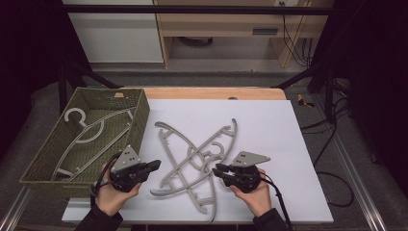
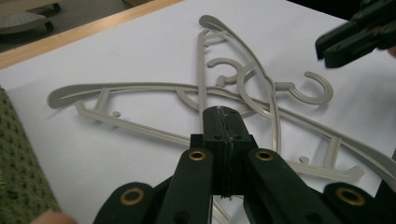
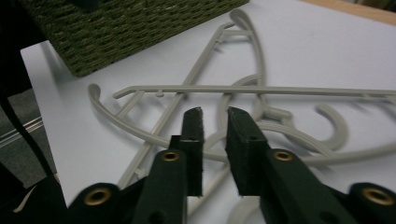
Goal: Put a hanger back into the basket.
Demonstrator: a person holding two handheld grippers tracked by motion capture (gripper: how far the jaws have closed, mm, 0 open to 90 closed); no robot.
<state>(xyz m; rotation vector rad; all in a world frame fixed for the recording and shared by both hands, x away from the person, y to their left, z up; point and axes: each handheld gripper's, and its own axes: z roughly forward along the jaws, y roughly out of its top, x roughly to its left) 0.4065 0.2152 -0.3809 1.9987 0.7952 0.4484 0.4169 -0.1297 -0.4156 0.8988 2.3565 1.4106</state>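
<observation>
Two grey plastic hangers lie crossed on the white board: one (image 1: 168, 143) runs from upper left to lower right, the other (image 1: 222, 134) from upper right to lower left. My left gripper (image 1: 155, 165) is shut on nothing, its tip (image 2: 223, 112) just short of the crossed hangers (image 2: 116, 86). My right gripper (image 1: 217, 168) is open by a narrow gap, nothing between its jaws, and it hovers (image 3: 215, 116) over the hangers' (image 3: 261, 89) middle. The two grippers point at each other across the pile.
A green woven basket (image 1: 139, 113) stands at the left of the board, with one grey hanger (image 1: 91, 137) lying inside. Its wall (image 3: 130, 28) shows beyond the right gripper. A wooden strip (image 1: 216, 93) edges the board's far side. Cables trail on the floor at the right.
</observation>
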